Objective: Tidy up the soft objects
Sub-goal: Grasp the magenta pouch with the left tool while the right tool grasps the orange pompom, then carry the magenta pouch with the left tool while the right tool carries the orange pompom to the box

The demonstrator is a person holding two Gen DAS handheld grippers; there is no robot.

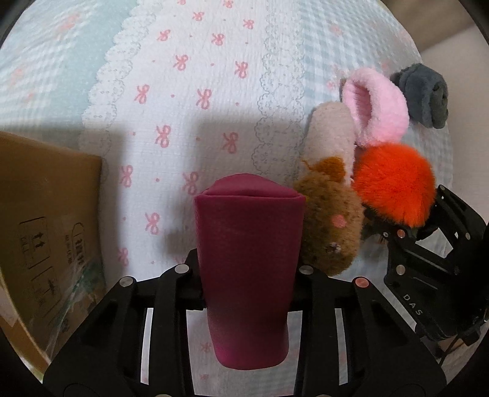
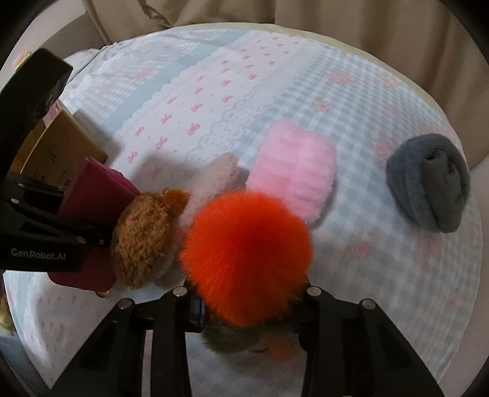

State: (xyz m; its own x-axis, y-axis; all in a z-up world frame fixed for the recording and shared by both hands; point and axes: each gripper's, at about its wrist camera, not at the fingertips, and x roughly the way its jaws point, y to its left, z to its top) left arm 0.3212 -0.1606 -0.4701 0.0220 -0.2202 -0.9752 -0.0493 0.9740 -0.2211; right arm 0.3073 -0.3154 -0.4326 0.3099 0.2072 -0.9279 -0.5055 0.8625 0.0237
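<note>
A: Bedspread with pink bows and lace strips covers everything in both views, and the soft things sit on it in a bunch.

B: What has the left gripper got?

A: A maroon pouch, standing on end between its fingers. The jaws are clenched on its lower sides, and the folded top points away from the camera.

B: And the right gripper?

A: Its jaws are clamped on an orange pompom. The fluff bulges out above the fingers and hides the pads. Something darker and furry shows under it, too blurred to name.

B: What lies between the two?

A: A brown knitted toy with a pink cheek spot, touching the pouch's right side. Behind it lies a beige roll, and farther right a pink fluffy slipper, just beyond the pompom.

B: Anything off on its own?

A: A grey bundle, well apart at the far right in the right wrist view, near the bedspread's edge.

B: And on the left?

A: A cardboard box with printed handling marks, near the pouch but not touching it. Beige curtain hangs beyond the far edge.
</note>
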